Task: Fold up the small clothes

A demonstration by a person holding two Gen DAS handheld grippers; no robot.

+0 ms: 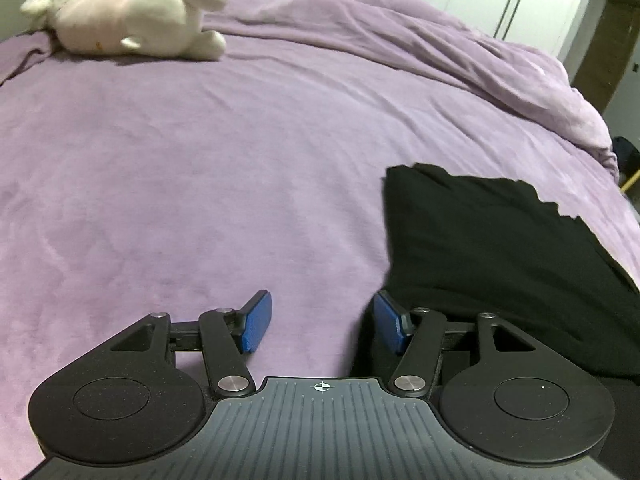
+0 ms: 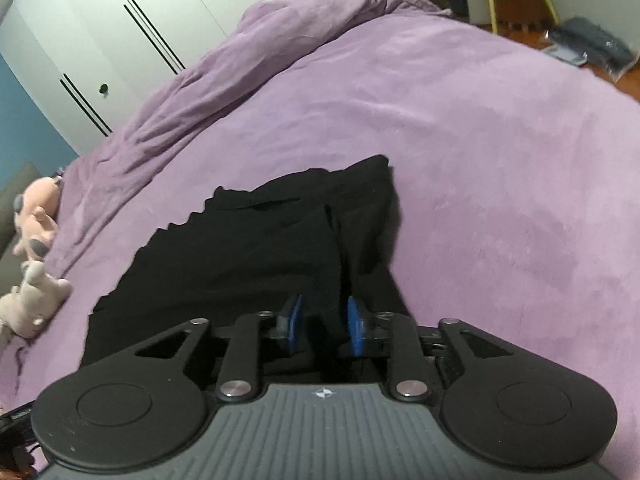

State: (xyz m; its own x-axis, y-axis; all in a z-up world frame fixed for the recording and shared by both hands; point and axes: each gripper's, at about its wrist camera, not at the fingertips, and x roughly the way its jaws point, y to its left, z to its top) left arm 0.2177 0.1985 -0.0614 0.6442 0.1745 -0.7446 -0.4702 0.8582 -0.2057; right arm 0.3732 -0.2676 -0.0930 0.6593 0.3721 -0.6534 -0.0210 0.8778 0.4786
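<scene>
Ribbed grey housing fills the bottom of both wrist views, with black linkage arms reaching forward to blue pads. On the left gripper [image 1: 322, 326] the jaws stand well apart and nothing lies between them; only purple blanket [image 1: 200, 168] shows in the gap, so this gripper is released. Its right-hand pad [image 1: 387, 324] sits just at the edge of the black garment [image 1: 492, 256], and whether it touches the cloth cannot be told. That garment lies flat on the blanket at the lower right of the left view, with a wavy far hem running toward the right edge. On the right gripper [image 2: 325, 326] the jaws are narrowly parted, and a raised fold of the garment [image 2: 256, 248] runs between the pads; the left pad [image 2: 295, 322] is half hidden by dark cloth, and the pads do not seem to press the fold. In this view the garment spreads from the gripper toward the centre of the frame, its scalloped hem at left. Beyond it the blanket is rumpled into a ridge toward the upper left. Plush toys [image 1: 132, 20] lie at the upper left of the left view, well apart from the garment, and appear again at the left edge of the right view. White wardrobe doors [image 2: 132, 28] stand behind the bed.
</scene>
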